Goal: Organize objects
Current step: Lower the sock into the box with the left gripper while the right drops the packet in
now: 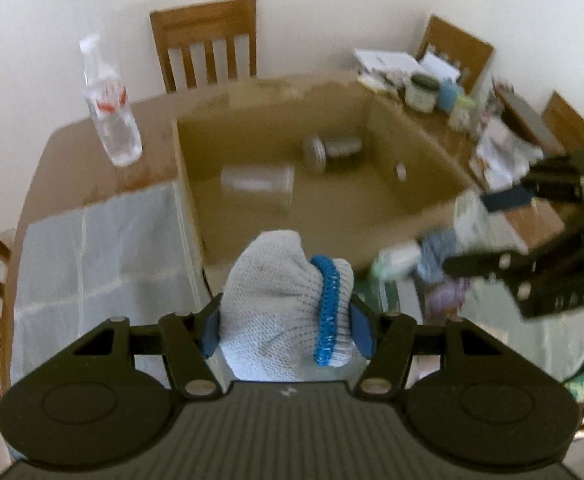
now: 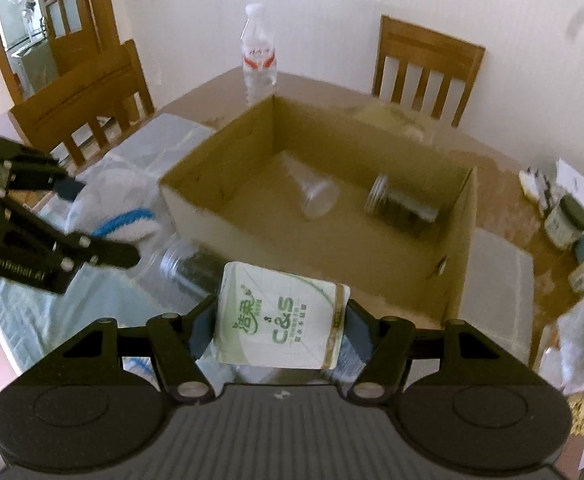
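1. Nearest the lens in the left wrist view, the left gripper (image 1: pixel 286 326) fills the bottom of the frame, its jaws clenched on a white knit glove (image 1: pixel 280 300) with a blue cuff band; the glove bunches up between the blue pads, held by its middle so it hangs free of the table.
2. Nearest the lens in the right wrist view, the right gripper (image 2: pixel 280 330) sits low in the frame, grasping a small pack of tissues (image 2: pixel 278 320) in green and white wrapping — the pads press its two short ends, which keeps the printed face upward.
3. Both held things sit just short of the near wall of an open cardboard box (image 2: pixel 457 220) at centre frame, which looks like the collecting place for the task.
4. Inside the box, a clear plastic cup (image 2: pixel 313 196) lies on its side at centre, and a glass jar with a metal lid (image 2: pixel 401 202) lies to its right — both appear dropped in rather than stood up.
5. A jar (image 2: pixel 190 268) lies on the pale table cover, left of the tissue pack, outside the box and not yet sorted.
6. A water bottle (image 2: pixel 258 56) stands upright beyond the box's far corner, at upper centre.
7. More jars and papers (image 2: pixel 567 216) crowd the right edge of the frame; a wooden chair (image 2: pixel 423 64) stands at upper right.
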Motion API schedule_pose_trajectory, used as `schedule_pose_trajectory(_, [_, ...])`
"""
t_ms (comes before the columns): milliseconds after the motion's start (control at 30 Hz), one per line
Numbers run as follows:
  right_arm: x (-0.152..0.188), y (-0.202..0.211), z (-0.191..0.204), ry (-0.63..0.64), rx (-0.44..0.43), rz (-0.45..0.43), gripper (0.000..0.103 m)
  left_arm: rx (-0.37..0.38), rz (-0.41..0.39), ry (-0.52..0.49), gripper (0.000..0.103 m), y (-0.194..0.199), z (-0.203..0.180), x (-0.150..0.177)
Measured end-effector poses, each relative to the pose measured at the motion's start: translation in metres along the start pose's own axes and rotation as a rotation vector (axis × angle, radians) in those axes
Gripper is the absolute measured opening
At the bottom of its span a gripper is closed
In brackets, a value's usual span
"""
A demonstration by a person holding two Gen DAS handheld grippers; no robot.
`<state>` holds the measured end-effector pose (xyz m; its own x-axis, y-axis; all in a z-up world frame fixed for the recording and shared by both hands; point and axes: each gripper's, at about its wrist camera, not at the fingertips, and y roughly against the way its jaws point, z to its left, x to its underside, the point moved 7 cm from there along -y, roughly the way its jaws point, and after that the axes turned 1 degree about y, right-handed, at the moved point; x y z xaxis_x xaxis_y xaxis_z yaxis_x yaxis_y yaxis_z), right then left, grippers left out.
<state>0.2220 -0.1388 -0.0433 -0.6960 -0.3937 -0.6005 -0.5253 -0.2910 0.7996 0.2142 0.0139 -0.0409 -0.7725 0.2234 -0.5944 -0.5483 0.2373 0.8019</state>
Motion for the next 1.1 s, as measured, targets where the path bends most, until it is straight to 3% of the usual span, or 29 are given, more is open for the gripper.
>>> schedule_pose_trajectory(233, [-0.031,0.001,-0.019,-0.001,0.022,-0.05,0.071,-0.009,-0.08,-0.005,0.062,-0.005,0.0,-0.053])
schedule_pose_trajectory(500, [-0.06,-0.012,-0.032,0.018,0.029,-0.07,0.071,-0.017,-0.069,0.011,0.063,-0.029,0.005,-0.069])
schedule_pose_trajectory(533, [-0.061,-0.016,-0.033,0.018,0.026,-0.067,0.071,-0.02,-0.072,0.011,0.066,-0.033,0.006,-0.07])
schedule_pose_trajectory(600, [-0.063,-0.025,-0.036,0.015,0.019,-0.059,0.072,-0.042,-0.082,0.022,0.096,-0.039,0.011,-0.07])
schedule_pose_trajectory(667, [-0.062,-0.034,-0.037,0.005,0.008,-0.043,0.082,-0.084,-0.09,0.047,0.098,-0.043,0.016,-0.07])
schedule_pose_trajectory(767, [-0.061,-0.042,-0.037,-0.005,0.005,-0.042,0.1,-0.063,-0.083,0.065,0.098,-0.047,0.022,-0.069])
schedule_pose_trajectory(1100, [-0.064,-0.04,-0.035,0.015,0.027,-0.034,0.103,-0.075,-0.088,0.083,0.099,-0.037,0.027,-0.067])
